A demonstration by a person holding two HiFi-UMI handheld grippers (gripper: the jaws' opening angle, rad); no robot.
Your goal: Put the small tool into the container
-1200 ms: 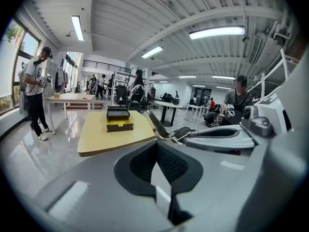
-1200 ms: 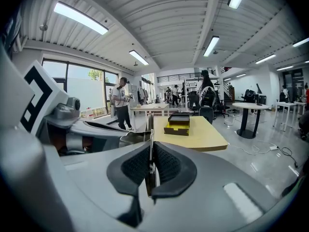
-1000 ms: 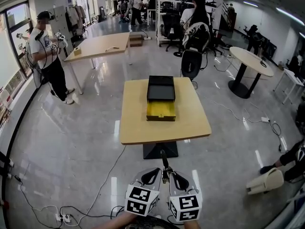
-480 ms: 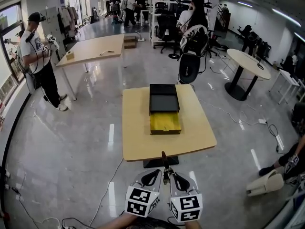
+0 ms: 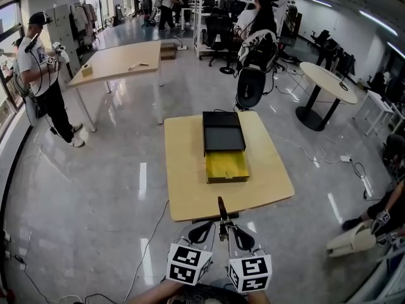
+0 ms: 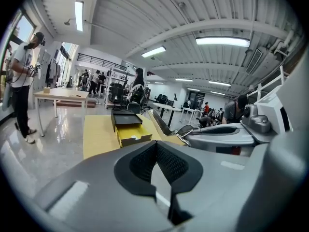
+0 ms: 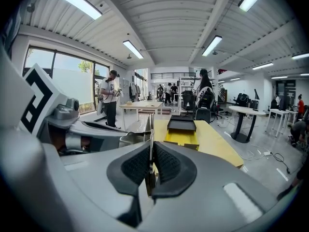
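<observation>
A yellow open container (image 5: 227,166) lies on the wooden table (image 5: 190,182), slid out of a black box (image 5: 222,132). My right gripper (image 5: 230,233) is low in the head view, short of the table's near edge, shut on a thin dark small tool (image 5: 221,209) that points up and forward. In the right gripper view the tool (image 7: 150,127) stands as a narrow blade pinched between the pads, with the container (image 7: 181,138) ahead. My left gripper (image 5: 205,232) sits right beside it, shut with nothing in it. The left gripper view shows the container (image 6: 131,134) and the tool (image 6: 161,123) to the right.
A chair with a bag (image 5: 251,84) stands behind the table. A person (image 5: 41,75) stands at the far left by a long wooden table (image 5: 117,61). A round table (image 5: 329,81) is at the right, another person (image 5: 380,220) low at the right edge, and cables (image 5: 152,233) on the floor.
The table and container have come closer and now sit just ahead of the grippers. Both grippers keep the same pose, the right one still holding the tool.
</observation>
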